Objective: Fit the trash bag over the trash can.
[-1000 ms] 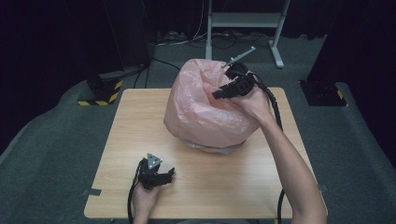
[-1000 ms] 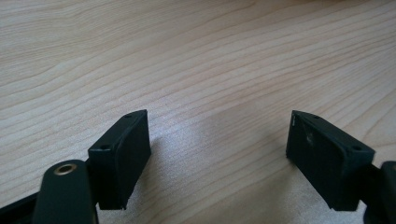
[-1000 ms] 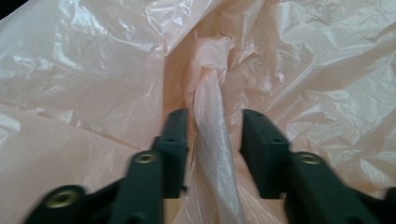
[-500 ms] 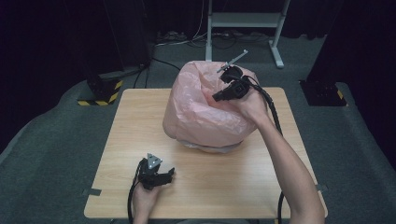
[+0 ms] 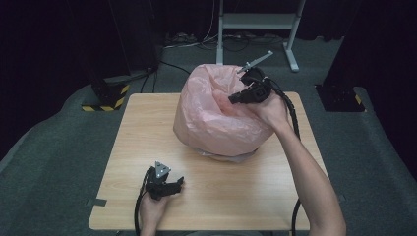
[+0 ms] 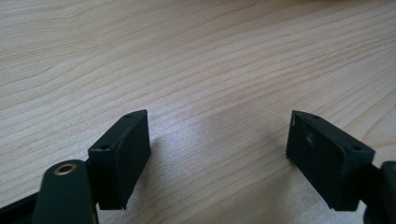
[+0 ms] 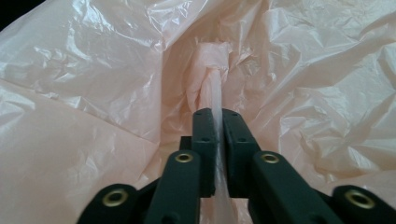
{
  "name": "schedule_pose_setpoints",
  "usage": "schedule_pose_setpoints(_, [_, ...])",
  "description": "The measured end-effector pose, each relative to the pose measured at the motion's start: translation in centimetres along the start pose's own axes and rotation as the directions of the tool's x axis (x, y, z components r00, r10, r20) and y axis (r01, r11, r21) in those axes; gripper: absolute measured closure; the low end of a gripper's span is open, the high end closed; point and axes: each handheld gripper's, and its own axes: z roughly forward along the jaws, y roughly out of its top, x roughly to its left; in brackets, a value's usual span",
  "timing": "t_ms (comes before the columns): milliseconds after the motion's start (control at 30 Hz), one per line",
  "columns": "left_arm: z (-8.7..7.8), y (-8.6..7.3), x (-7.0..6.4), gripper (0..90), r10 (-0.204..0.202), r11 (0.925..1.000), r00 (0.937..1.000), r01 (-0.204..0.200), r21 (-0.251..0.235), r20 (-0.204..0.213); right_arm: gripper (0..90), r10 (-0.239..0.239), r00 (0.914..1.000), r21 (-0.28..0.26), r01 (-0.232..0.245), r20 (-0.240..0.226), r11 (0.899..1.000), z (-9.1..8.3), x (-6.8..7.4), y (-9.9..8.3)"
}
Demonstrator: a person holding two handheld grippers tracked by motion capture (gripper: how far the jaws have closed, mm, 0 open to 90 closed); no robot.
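Pink plastic bag (image 5: 216,118) on the far half of the wooden tabletop (image 5: 147,128), standing as a puffed, crinkled mound with a pale base showing under its near edge. You hold the right tool (image 5: 235,98) at the upper right side of the mound, your forearm reaching in from the lower right of the high view and the black cable hanging along it. In the right gripper view the right tool (image 7: 218,140) is clenched on a twisted strand of the bag's film (image 7: 213,88): the two black jaws stand pressed together with the thin pink strip pinched between them, and the strip runs upward into a gathered knot-like bunch set in a fold of the bag (image 7: 93,93). Loose wrinkled film lies on both sides of the jaws.

Your left tool (image 5: 169,187) rests low at the near left part of the tabletop, well apart from the bag, with its grey three-cornered plate facing up. In the left gripper view the left tool (image 6: 218,144) is released: its jaws stand wide apart over bare wood grain (image 6: 196,56), with nothing between them, and they lie close to the surface.

Beyond the tabletop's far edge, a grey metal stand (image 5: 255,22) rises from the carpeted floor (image 5: 59,147).
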Motion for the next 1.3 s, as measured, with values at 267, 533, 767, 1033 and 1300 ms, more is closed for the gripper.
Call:
schedule_pose_setpoints(267, [0.0, 0.0, 0.0, 21.9, 0.0, 1.0, 1.0, 0.0, 0.0, 0.0, 89.2, -0.024, 0.9997, 0.055, 0.024, -0.007, 0.998, 1.2, 0.3, 0.0])
schedule_pose_setpoints(533, [0.0, 0.0, 0.0, 21.9, 0.001, 1.0, 1.0, -0.001, 0.001, 0.0, 80.1, -0.006, 0.9995, 0.073, 0.008, -0.03, 0.997, 1.4, 0.4, 0.0])
schedule_pose_setpoints(767, [0.0, 0.0, 0.0, 21.9, 0.003, 1.0, 1.0, -0.003, 0.0, -0.001, 80.8, 0.006, 0.9999, 0.033, -0.006, -0.011, 0.999, 0.2, -0.1, -0.5])
schedule_pose_setpoints(1033, [0.0, 0.0, 0.0, 21.9, 0.0, 1.0, 1.0, 0.0, 0.001, -0.001, 88.8, -0.011, 0.9998, 0.083, 0.013, -0.018, 0.996, 1.3, -0.1, -0.9])
schedule_pose_setpoints(1300, [0.0, 0.0, 0.0, 22.0, 0.0, 1.0, 1.0, 0.0, 0.0, -0.001, 86.1, -0.024, 0.9994, 0.096, 0.026, -0.024, 0.995, 1.5, 0.1, -1.1])
